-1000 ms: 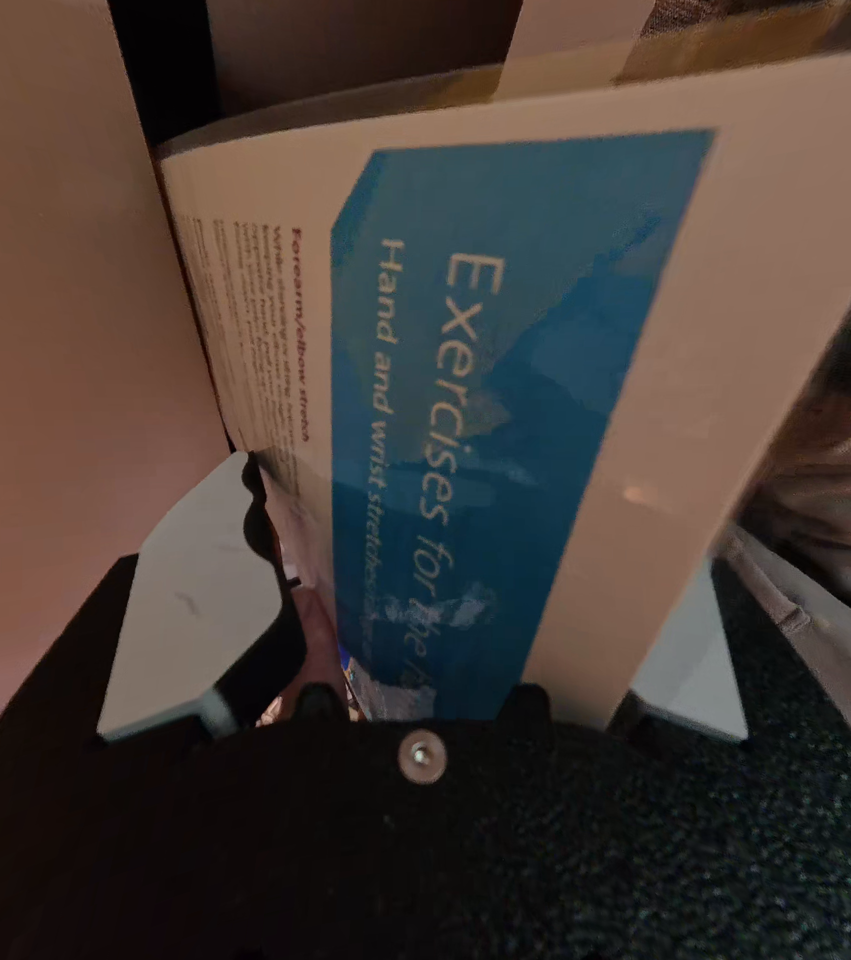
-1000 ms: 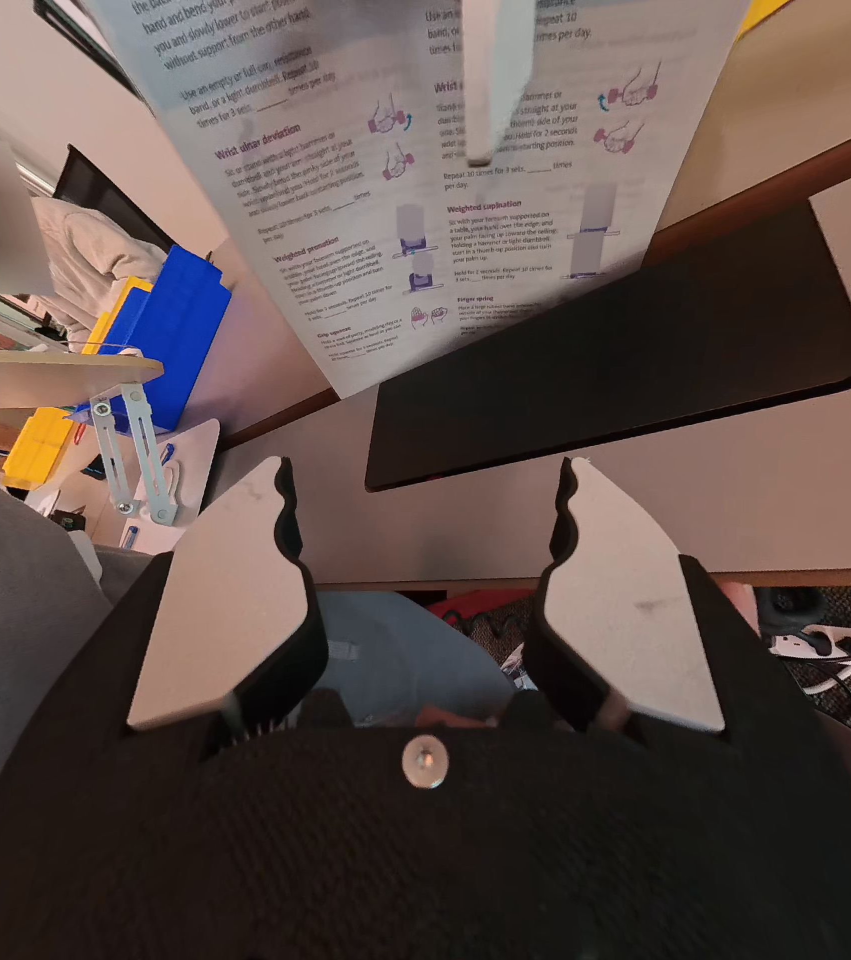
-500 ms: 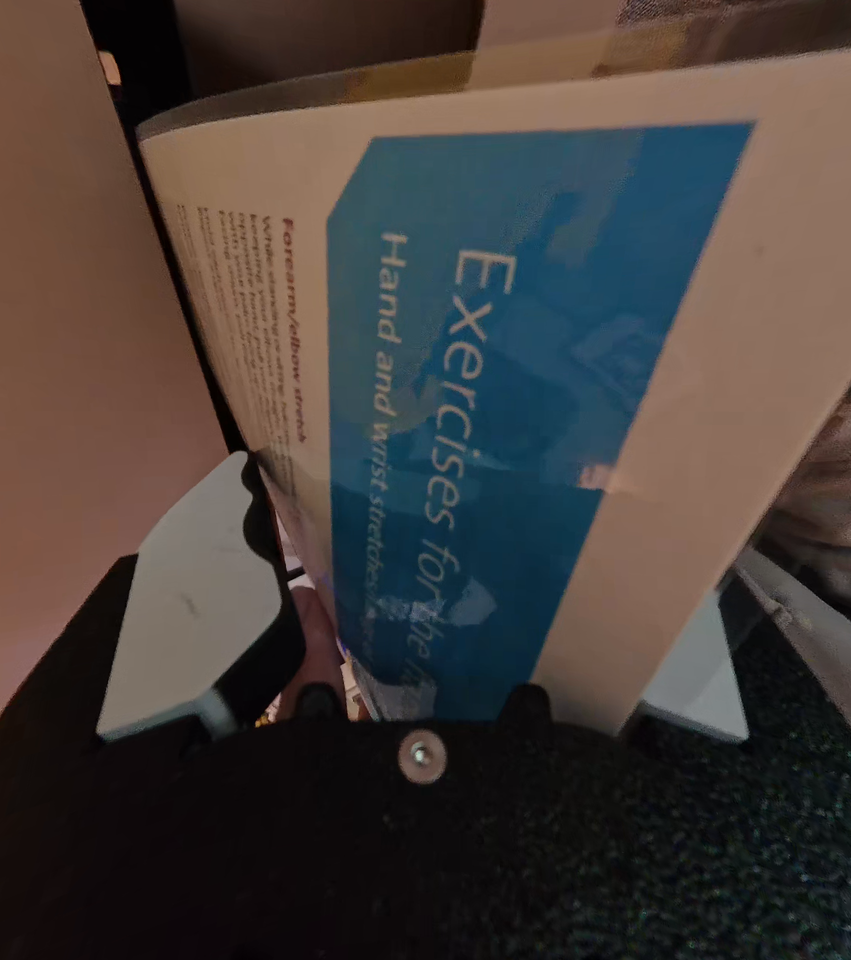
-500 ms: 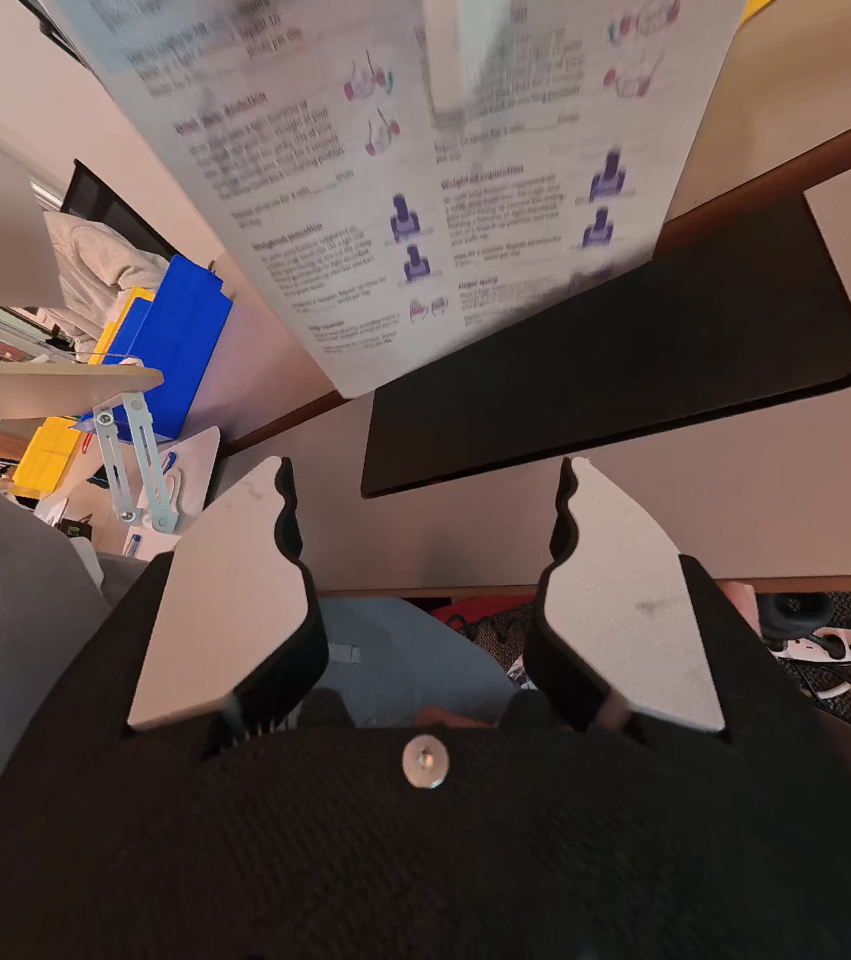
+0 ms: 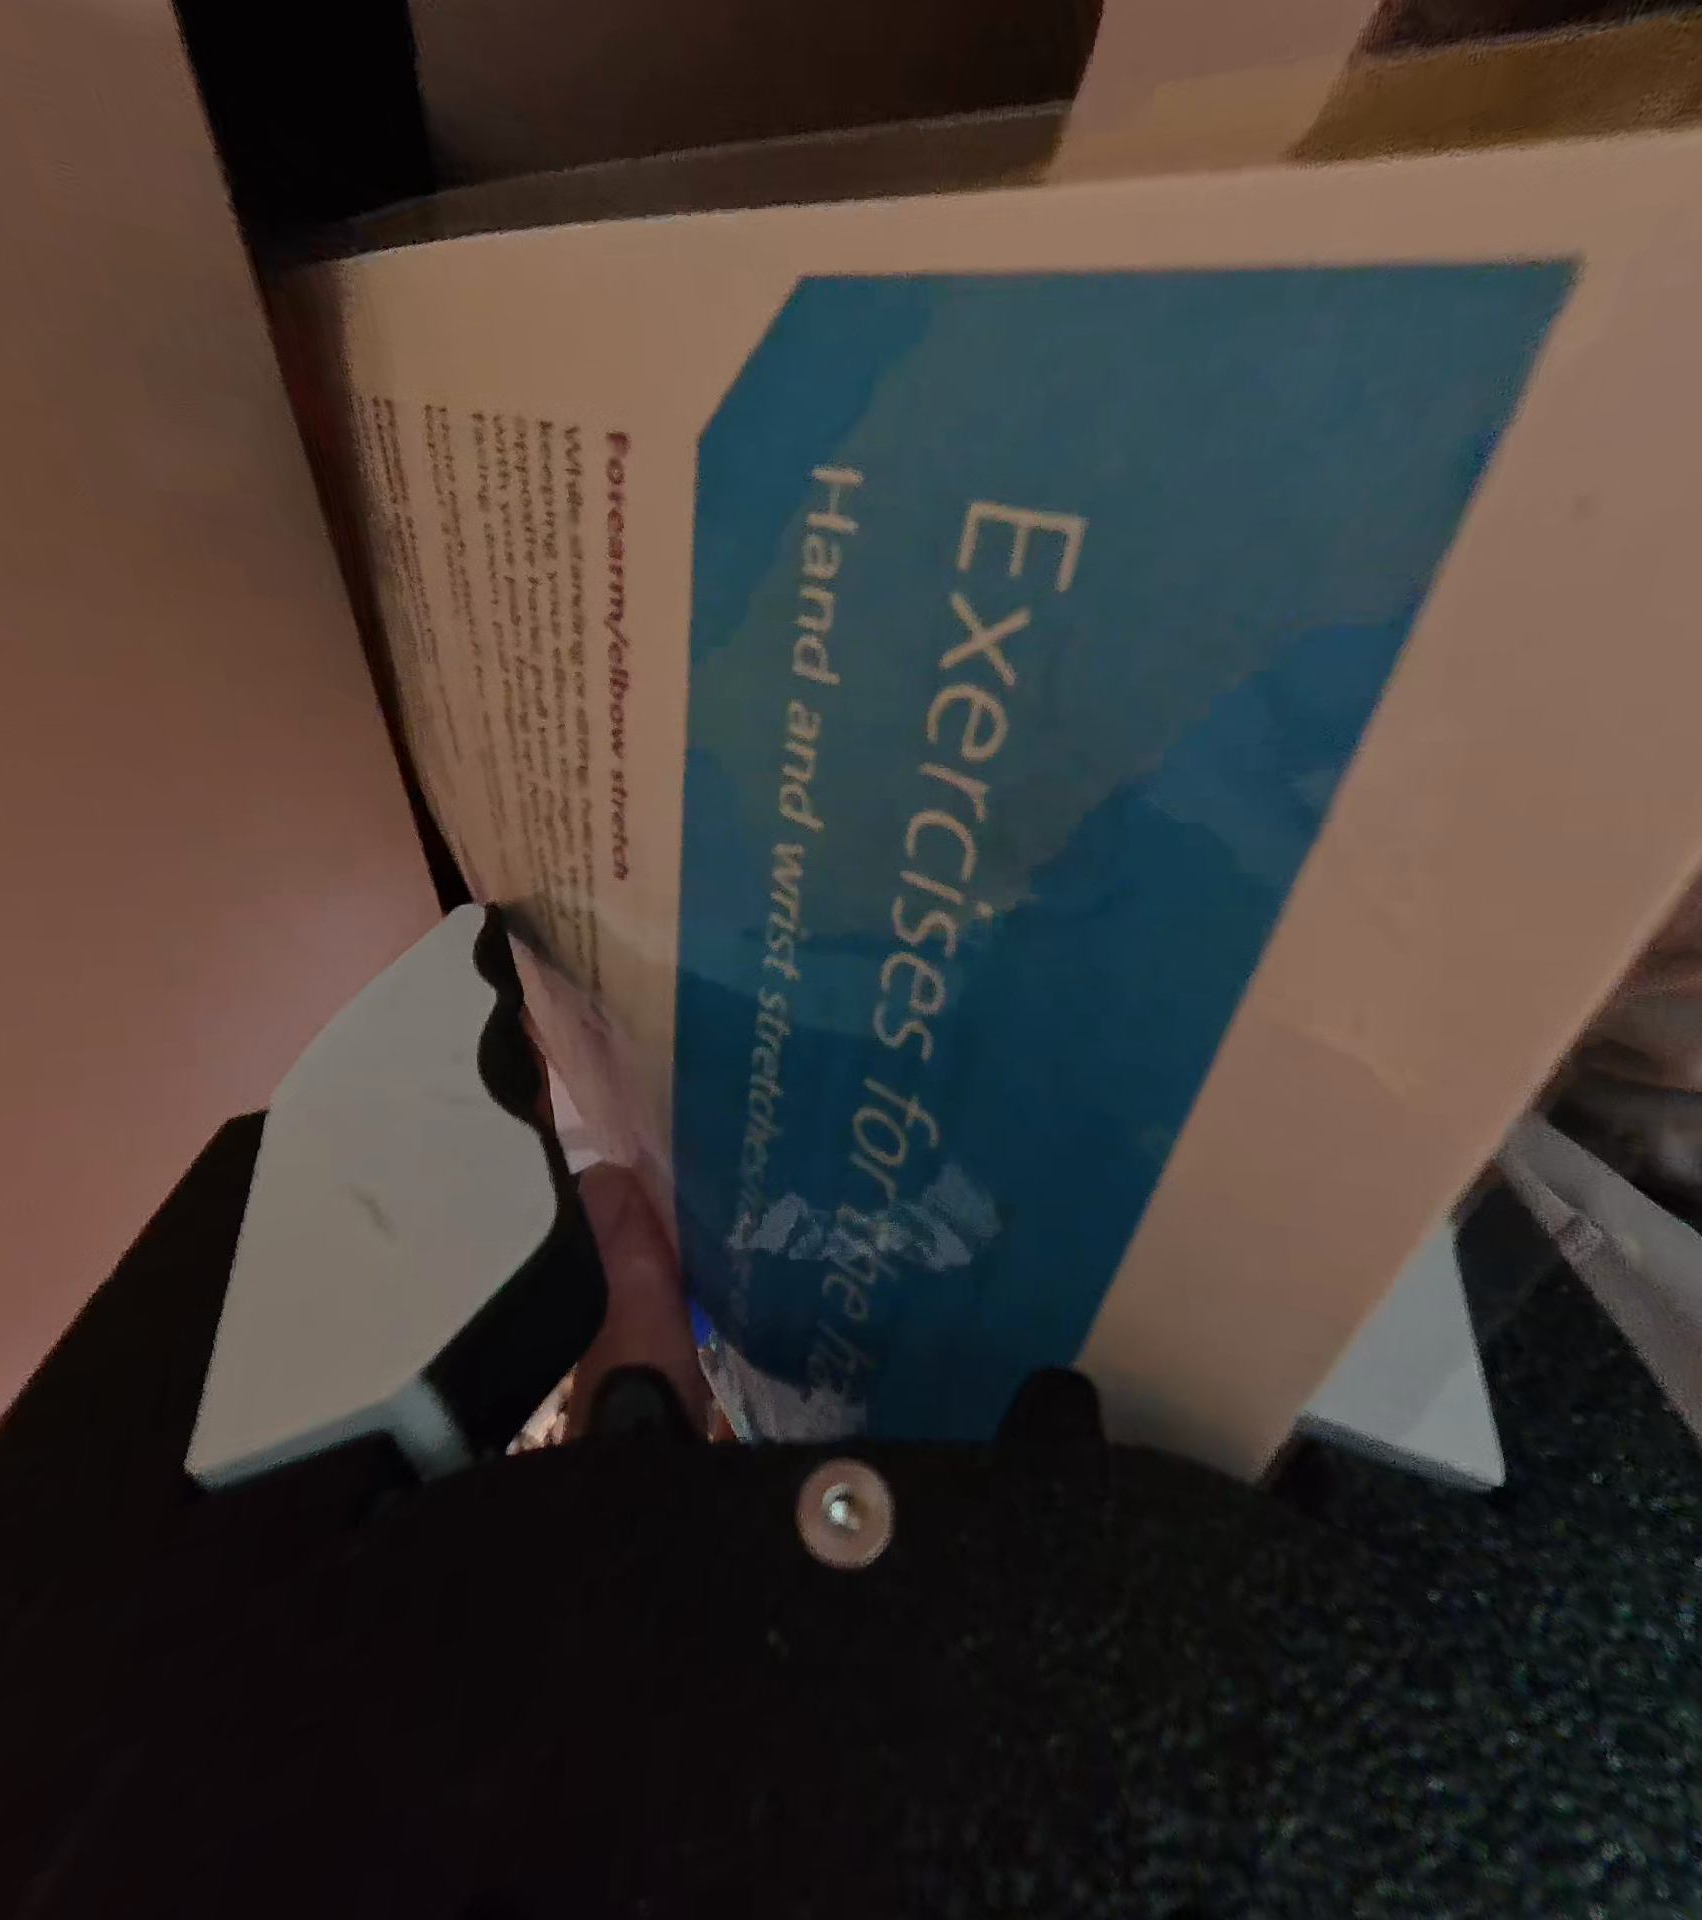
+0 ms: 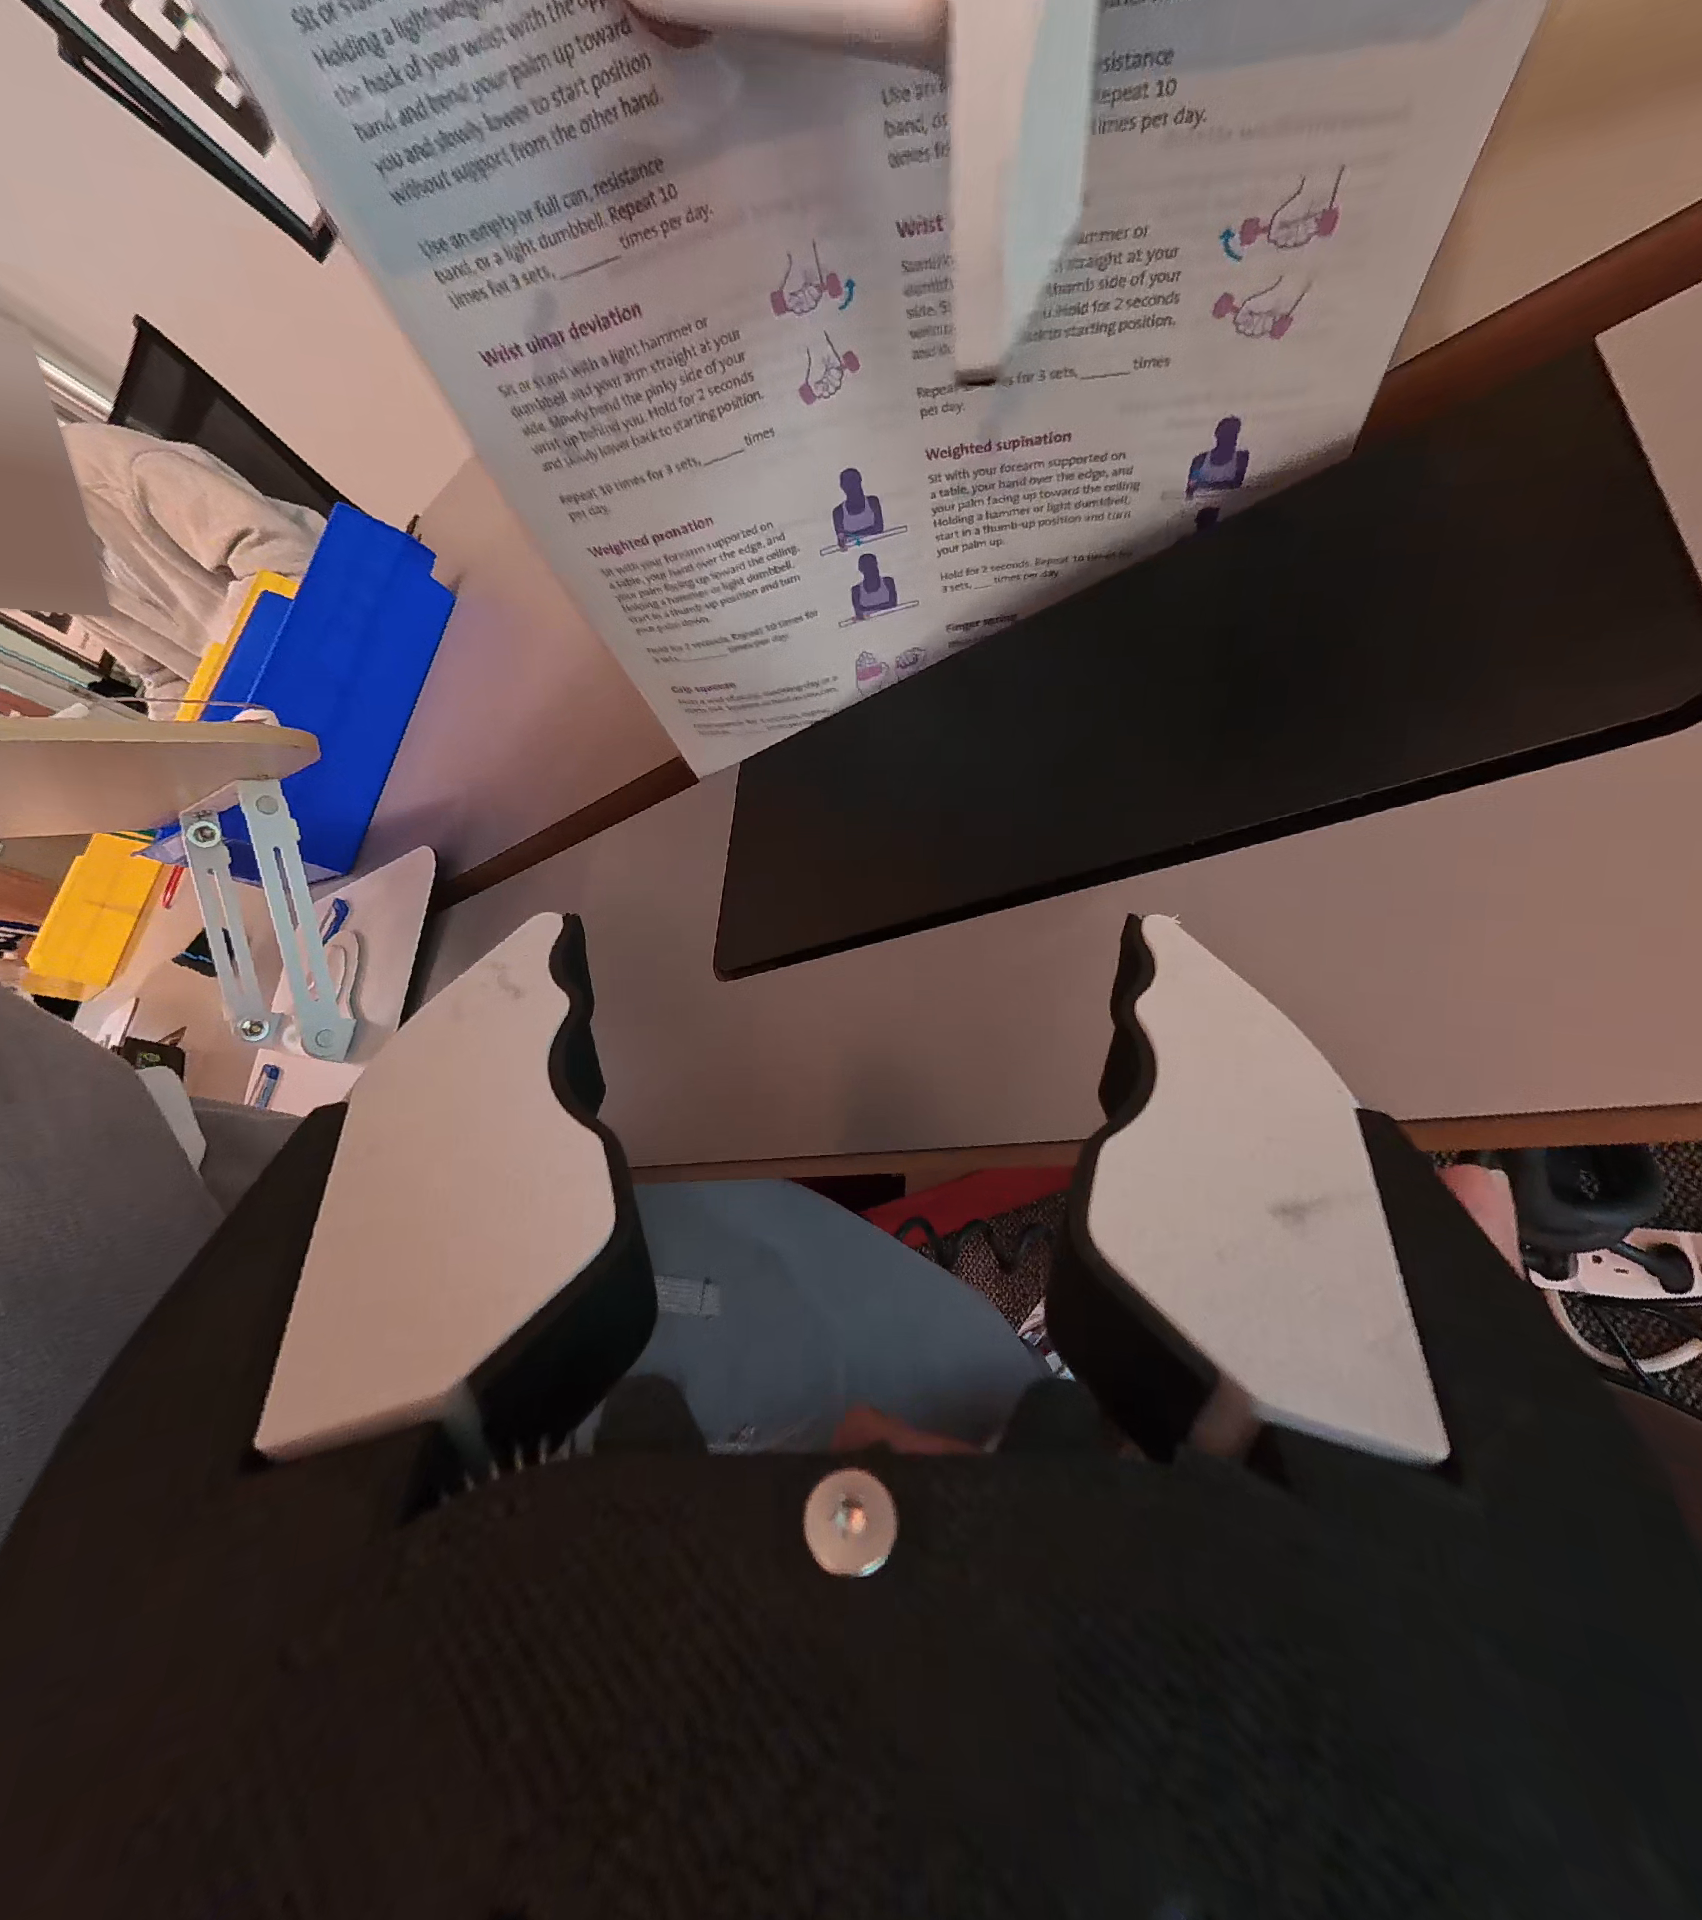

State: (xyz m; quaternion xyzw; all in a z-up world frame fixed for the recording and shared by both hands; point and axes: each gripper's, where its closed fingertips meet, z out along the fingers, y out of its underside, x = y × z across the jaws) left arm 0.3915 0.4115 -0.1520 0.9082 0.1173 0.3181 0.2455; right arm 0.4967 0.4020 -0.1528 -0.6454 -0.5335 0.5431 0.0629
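**Printed sheet held up over bench**

Pale grey bench [image 6: 1346, 997] below, carrying a black rectangular mat [image 6: 1242, 707]. Above it, raised on edge: a white glossy paper leaflet [image 5: 1034, 675] with blue title band, small text, purple figures on the reverse. Left hand-held gripper [image 5: 857, 1039] around its lower edge; grip cannot be told. Right hand-held gripper [image 6: 852, 997] apart, bare.

Printed sheet [image 5: 1086, 727], blue banner, upright, clamped in left hand-held gripper [image 5: 930, 1039].

sheet [image 5: 1034, 727]: blue banner with white heading, readable | sheet back [image 6: 826, 416]: printed paragraphs, purple headings, hand drawings
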